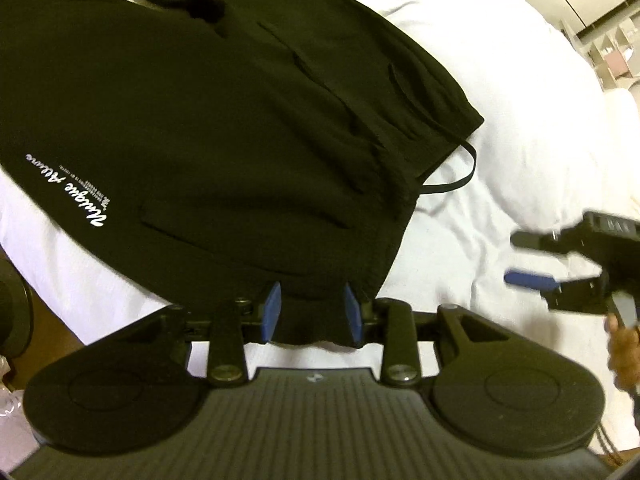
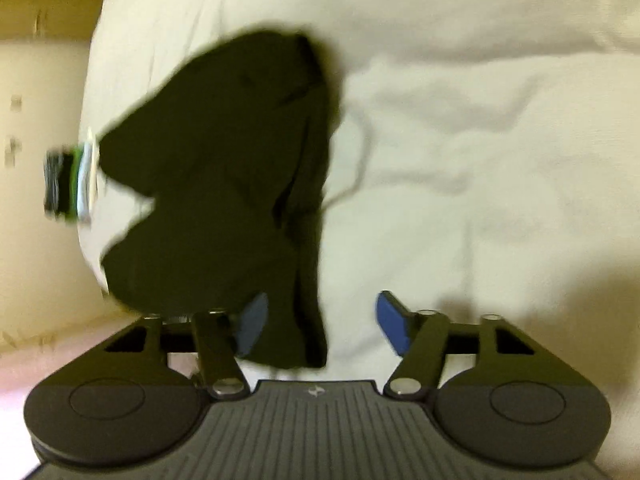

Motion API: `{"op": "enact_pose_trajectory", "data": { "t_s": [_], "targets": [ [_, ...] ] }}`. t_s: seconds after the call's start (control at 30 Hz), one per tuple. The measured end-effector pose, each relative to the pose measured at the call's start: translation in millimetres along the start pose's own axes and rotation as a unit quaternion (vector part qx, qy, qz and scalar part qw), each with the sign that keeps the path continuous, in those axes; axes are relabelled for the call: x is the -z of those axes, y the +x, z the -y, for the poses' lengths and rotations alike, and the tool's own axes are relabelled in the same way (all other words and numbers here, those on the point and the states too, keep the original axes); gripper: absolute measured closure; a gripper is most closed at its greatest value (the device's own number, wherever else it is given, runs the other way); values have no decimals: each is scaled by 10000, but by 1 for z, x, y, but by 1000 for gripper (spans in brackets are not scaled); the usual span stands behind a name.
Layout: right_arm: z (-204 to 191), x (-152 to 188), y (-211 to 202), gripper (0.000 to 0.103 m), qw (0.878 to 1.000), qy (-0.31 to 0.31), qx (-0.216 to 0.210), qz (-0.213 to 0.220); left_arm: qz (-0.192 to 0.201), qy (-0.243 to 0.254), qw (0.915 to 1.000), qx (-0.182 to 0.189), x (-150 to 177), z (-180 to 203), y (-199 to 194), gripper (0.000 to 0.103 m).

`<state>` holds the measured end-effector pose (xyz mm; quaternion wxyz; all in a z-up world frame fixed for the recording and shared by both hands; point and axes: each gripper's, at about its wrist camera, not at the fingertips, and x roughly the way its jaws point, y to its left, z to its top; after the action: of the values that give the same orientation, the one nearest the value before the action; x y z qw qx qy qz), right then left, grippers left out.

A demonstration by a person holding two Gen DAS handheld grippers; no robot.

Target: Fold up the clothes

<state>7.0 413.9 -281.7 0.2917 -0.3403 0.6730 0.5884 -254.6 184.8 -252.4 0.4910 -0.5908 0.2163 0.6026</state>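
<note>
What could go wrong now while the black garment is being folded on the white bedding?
1. The left gripper holds only a small bunch of the black garment's edge, so the cloth may slip out when pulled.
2. The right gripper stands open, with the garment beside only one pad, so its side may drop and the fold go crooked.
3. The loose drawstring trails on the white bedding and may catch or stick out of the fold.

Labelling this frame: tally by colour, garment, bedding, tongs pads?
Black: 1, the garment
White: 1, the bed sheet
Blue: 4, two pads each on the left tongs and the right tongs
Total: 6
</note>
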Motion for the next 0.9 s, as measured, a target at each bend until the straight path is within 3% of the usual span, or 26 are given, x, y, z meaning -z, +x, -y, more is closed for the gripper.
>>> {"op": "enact_pose_trajectory", "data": {
  "t_s": [0.17, 0.27, 0.5, 0.7, 0.8, 0.9],
  "targets": [
    [8, -36, 17, 46, 9941, 266, -365, 986, -50, -61, 10000, -34, -2, 0, -1, 73],
    [4, -53, 34, 57, 9904, 344, -474, 1252, -16, -132, 9998, -118, -9, -2, -1, 73],
    [6, -56, 63, 64, 9902, 387, -540, 1228, 241, -170, 9994, -205, -54, 3, 11, 73],
    [-3, -63, 60, 70, 9894, 55, -194, 1439, 189, 77, 9992, -356, -94, 16, 32, 73],
    [-10, -69, 60, 92, 9892, -99, -182, 1454, 165, 257, 9985, -460, -110, 20, 38, 72],
    [-25, -69, 52, 94, 9870, -419, -245, 1533, 227, 306, 9980, -500, -121, 18, 35, 72]
  ]
}}
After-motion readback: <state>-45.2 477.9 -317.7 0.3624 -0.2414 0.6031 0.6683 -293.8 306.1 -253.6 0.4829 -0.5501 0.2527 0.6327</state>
